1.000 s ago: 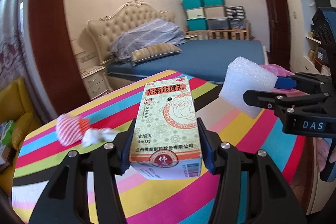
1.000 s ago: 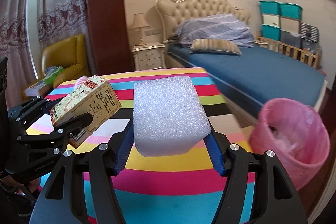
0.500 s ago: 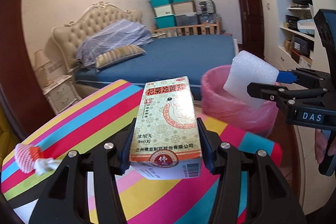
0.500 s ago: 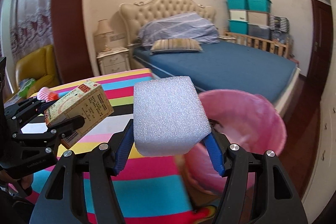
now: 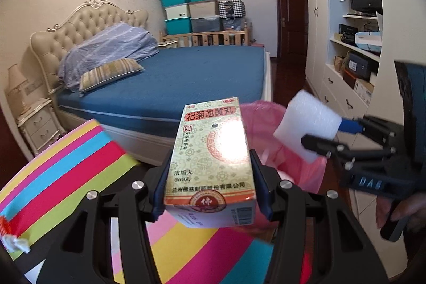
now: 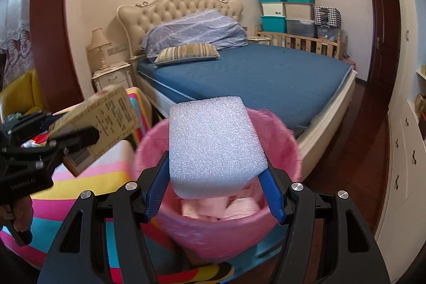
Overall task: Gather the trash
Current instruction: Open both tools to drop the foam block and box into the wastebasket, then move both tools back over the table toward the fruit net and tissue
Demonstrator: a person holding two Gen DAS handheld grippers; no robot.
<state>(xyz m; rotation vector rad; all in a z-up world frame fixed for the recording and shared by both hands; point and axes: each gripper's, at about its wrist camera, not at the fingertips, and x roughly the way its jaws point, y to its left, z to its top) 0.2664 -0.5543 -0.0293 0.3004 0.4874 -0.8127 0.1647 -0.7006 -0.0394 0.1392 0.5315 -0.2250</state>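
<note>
In the left wrist view, the left gripper (image 5: 210,172) is clamped on a medicine box (image 5: 210,161), pads pressing its long side walls near the base. The carton looks light and stiff but likely crushable, so flat side faces are the sensible hold. Beyond it, to the right, sits the pink-lined trash bin (image 5: 266,129); a crumpled tissue (image 5: 14,244) lies on the striped tablecloth (image 5: 66,164) at the near left.

In the right wrist view, the right gripper (image 6: 217,177) squeezes a white foam block (image 6: 213,143) by its sides, above the bin's mouth. The foam seems feather-light, soft and grippy.
</note>
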